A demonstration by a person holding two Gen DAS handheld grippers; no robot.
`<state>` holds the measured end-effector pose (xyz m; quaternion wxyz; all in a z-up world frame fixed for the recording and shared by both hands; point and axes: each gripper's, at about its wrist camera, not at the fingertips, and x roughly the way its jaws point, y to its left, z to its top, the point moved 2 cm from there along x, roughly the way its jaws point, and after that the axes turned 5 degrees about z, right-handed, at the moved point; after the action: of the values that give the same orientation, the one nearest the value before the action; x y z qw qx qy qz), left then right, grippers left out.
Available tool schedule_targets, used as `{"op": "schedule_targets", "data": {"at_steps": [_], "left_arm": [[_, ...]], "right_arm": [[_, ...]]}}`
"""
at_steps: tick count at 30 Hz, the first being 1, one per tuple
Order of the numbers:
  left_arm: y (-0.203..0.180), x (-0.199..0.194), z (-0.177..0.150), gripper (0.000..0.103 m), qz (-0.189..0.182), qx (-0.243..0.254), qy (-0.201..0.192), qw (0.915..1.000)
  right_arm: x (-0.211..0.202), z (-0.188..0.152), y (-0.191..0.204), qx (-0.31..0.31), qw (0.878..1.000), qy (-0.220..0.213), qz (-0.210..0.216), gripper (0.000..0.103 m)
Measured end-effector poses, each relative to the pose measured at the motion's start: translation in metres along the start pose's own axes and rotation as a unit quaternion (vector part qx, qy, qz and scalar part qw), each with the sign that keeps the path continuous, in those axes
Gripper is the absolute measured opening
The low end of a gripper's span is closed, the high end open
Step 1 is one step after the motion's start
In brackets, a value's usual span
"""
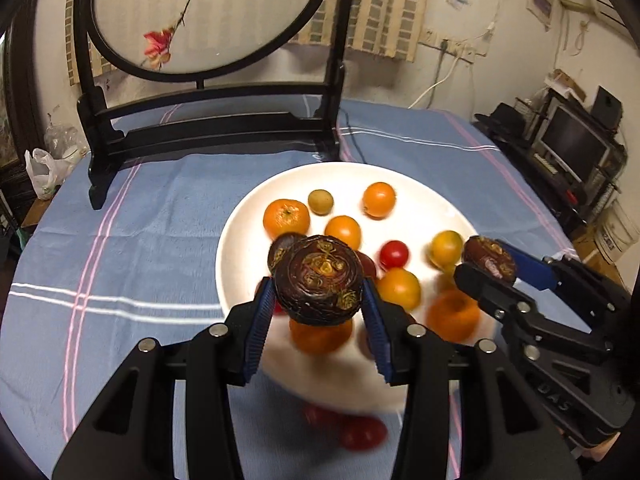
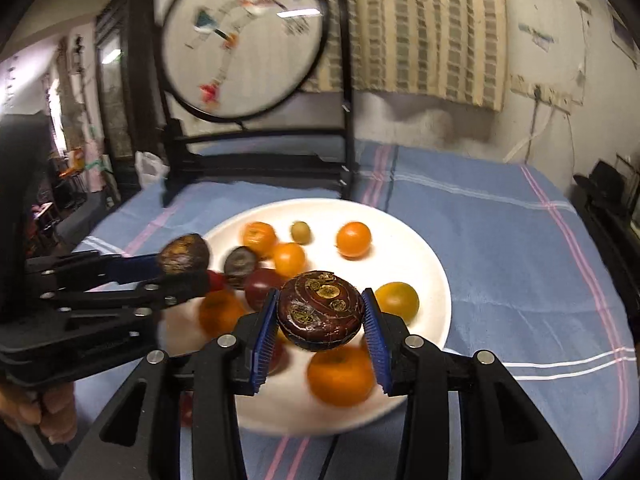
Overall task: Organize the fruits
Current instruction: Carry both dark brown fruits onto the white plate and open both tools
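Partly hidden plate (image 1: 240, 240), each gripper (image 1: 319, 300) (image 2: 320, 312) clamped round a dark fruit (image 1: 319, 286) (image 2: 321, 310).

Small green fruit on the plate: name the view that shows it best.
The left wrist view: the small green fruit is sharp there, resting on the white plate beside an orange. In the right wrist view it is smaller and motion-blurred.

Near rim of the white plate (image 1: 240, 240) — smeared by blur, partly hidden behind the left gripper (image 1: 319, 300). Red fruit (image 1: 362, 432) on the cloth below it — blurred, kind unclear. Orange fruit (image 2: 341, 376) under the right gripper (image 2: 320, 312) — blurred, top covered. Round screen (image 2: 244, 40) — motion-blurred, top cut off.
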<state>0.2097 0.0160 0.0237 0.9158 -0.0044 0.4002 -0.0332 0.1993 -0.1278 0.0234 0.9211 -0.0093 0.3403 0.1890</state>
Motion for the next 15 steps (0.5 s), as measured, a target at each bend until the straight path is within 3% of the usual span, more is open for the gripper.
{"op": "schedule_targets", "data": {"at_steps": [5,7,9,15], "left_arm": [[0.0,0.032,0.006,0.046,-0.002,-0.005,0.027,0.9996],[0.0,0.036,0.008,0.064,-0.005,-0.011,0.027,0.9996],[0.006,0.031,0.009,0.077,0.003,-0.026,0.014,0.9996],[0.013,0.004,0.002,0.081,-0.006,-0.042,0.003,0.9991]], "right_arm": [[0.03,-0.003,-0.016,0.04,0.999,0.017,0.009,0.046],[0.03,-0.007,-0.016,0.04,0.999,0.014,0.01,0.058],[0.025,-0.009,-0.016,0.04,0.999,0.008,0.009,0.058],[0.002,-0.018,-0.019,0.066,0.998,-0.003,0.014,0.058]]}}
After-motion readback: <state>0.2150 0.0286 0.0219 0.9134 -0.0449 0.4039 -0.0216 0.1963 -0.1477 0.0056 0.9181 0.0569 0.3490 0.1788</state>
